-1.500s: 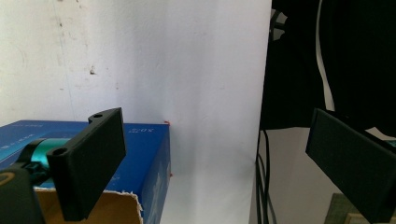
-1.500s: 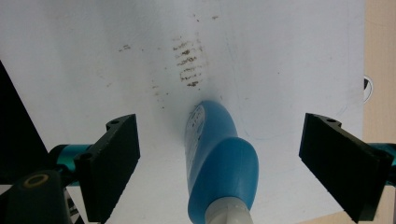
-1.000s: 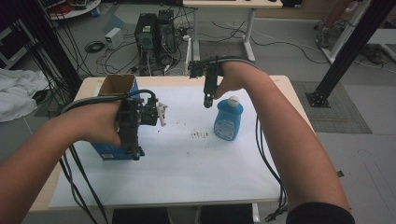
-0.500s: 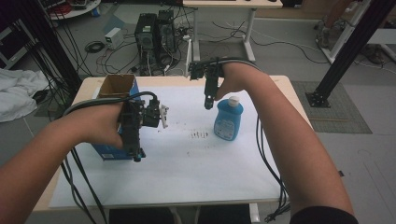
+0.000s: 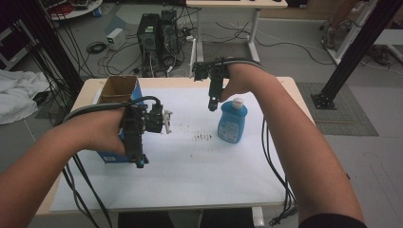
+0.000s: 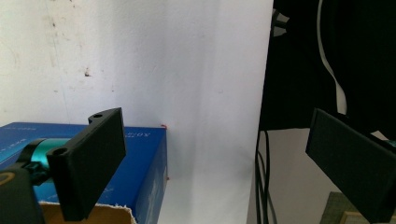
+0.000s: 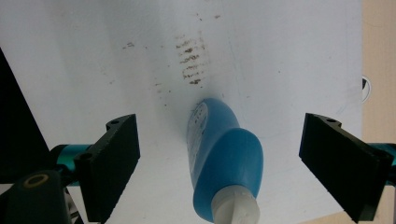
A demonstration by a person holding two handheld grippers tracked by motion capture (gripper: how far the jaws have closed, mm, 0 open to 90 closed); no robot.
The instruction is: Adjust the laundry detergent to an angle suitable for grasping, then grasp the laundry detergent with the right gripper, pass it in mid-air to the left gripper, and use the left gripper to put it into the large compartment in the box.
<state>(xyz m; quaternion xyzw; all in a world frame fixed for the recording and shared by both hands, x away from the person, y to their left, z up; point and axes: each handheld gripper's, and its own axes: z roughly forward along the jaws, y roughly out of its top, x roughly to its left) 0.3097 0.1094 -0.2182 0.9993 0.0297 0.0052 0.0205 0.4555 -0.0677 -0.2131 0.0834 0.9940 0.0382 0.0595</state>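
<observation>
A blue bottle point(image 5: 232, 124) with a white cap point(image 5: 236, 101) stands upright on the white table point(image 5: 190, 180), right of centre. My right gripper point(image 5: 212, 107) hangs just above and to the left of the cap, pointing down. In the right gripper view the bottle point(image 7: 224, 158) sits below and between the wide-apart fingers point(image 7: 116, 158), untouched, so this gripper point(image 7: 222, 128) is open. My left gripper point(image 5: 141, 160) hovers over the near edge of a blue box point(image 5: 114, 102) with an open cardboard top. It point(image 6: 219, 154) is open with nothing between its pads, and the box point(image 6: 135, 163) lies beside its left finger.
Dark smudges point(image 5: 203, 137) mark the table between box and bottle. Cables trail from both grippers over the near edge point(image 5: 273, 190). Computer towers point(image 5: 159, 33) and loose cables sit on the floor behind, a white cloth point(image 5: 16, 95) lies at left, and a black frame post point(image 5: 351, 52) stands at right.
</observation>
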